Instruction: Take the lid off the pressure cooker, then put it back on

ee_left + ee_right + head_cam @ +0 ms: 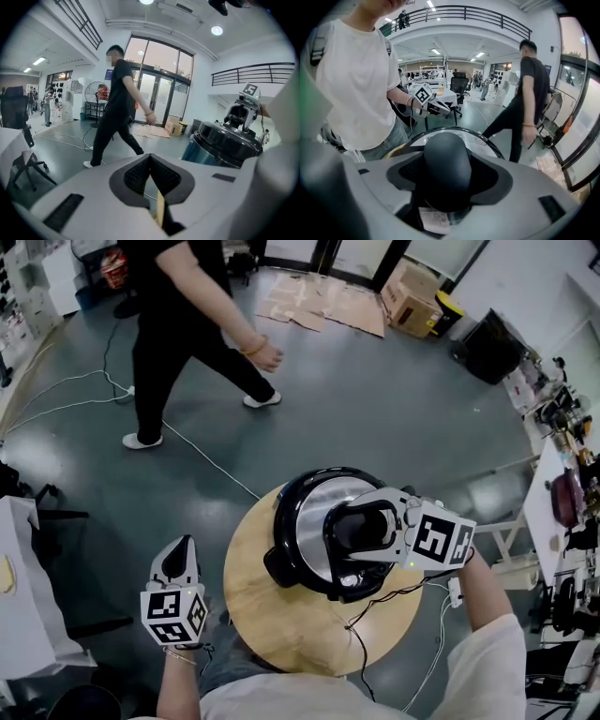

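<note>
A black pressure cooker [292, 563] with a silvery lid [314, 521] stands on a round wooden table [281, 624]. My right gripper [339, 542] reaches over the lid from the right, shut on the black lid handle [364, 527]. In the right gripper view the handle [446, 161] fills the gap between the pads, with the lid's rim [487, 143] beyond it. My left gripper [178, 561] hangs off the table's left edge, shut and holding nothing, its pads [136, 176] meeting at the tips. From it the cooker [225, 140] shows at the right.
A person in black [187, 324] walks across the grey floor behind the table. White cables [197, 451] trail over the floor, and flattened cardboard [323, 301] lies farther back. A black cord [375, 601] runs across the table. A cluttered bench [562, 502] stands at the right.
</note>
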The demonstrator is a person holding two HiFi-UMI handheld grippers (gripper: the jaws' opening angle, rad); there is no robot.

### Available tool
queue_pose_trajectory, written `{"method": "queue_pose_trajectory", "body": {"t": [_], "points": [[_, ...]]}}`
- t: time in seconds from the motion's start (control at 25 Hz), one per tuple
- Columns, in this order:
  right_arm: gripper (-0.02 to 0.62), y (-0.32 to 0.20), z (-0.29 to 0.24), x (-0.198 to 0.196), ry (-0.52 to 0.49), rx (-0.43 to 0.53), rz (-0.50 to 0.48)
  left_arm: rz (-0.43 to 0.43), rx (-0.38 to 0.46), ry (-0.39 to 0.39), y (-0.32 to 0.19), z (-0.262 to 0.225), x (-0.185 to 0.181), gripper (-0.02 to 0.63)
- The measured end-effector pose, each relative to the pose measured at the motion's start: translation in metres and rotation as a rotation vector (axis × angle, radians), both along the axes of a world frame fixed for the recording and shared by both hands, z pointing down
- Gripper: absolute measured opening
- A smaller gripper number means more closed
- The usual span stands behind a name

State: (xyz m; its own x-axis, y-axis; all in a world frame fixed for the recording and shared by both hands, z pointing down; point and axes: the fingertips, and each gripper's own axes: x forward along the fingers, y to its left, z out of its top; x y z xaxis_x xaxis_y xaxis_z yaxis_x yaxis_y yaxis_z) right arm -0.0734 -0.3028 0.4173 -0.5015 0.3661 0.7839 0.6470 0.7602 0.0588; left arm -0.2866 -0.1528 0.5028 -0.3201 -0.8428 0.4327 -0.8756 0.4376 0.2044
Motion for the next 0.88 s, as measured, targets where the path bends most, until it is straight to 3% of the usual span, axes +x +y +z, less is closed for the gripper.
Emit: {"method": "queue_pose_trajectory", "body": {"t": [0.52, 0.88], "points": [[0.298, 0.001, -0.010, 0.001, 0.025, 0.025, 0.029, 0.020, 0.001, 0.004, 0.006, 0.001, -0.003, -0.011], [0.296, 0.000, -0.028, 0.004, -0.020, 0.034, 0.075, 0.034, 0.021, 0.005, 0.002, -0.003, -0.003, -0.011]]}}
